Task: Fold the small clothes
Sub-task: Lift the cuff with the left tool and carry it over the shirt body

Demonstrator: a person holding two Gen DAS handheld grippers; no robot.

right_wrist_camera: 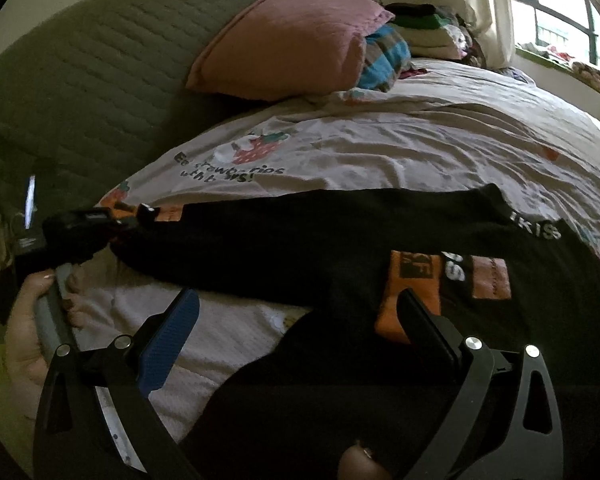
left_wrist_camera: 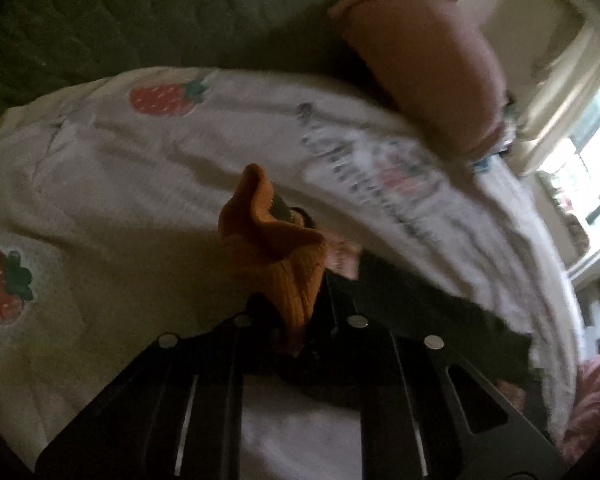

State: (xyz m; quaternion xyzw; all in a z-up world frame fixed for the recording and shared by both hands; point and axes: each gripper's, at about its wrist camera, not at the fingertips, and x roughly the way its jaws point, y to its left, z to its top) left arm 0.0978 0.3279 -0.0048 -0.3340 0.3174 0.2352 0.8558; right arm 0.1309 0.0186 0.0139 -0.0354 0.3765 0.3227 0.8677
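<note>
A black long-sleeved top (right_wrist_camera: 300, 240) with orange patches (right_wrist_camera: 412, 272) and white lettering lies spread on the strawberry-print bedsheet (right_wrist_camera: 420, 140). My left gripper (left_wrist_camera: 290, 220) is shut on the orange cuff (left_wrist_camera: 268, 252) at the end of its black sleeve (left_wrist_camera: 440, 312), lifting it a little off the sheet. In the right wrist view the left gripper (right_wrist_camera: 140, 212) shows at the far left, held by a hand (right_wrist_camera: 24, 320). My right gripper (right_wrist_camera: 298, 300) is open just above the top's lower part, its blue pad (right_wrist_camera: 168, 344) to the left and its black finger over an orange patch.
A pink pillow (right_wrist_camera: 284, 40) leans on the green quilted headboard (right_wrist_camera: 80, 80) at the back. Beside it lie a blue striped cloth (right_wrist_camera: 384, 60) and a stack of folded clothes (right_wrist_camera: 428, 28). A window (right_wrist_camera: 560, 8) is at the far right.
</note>
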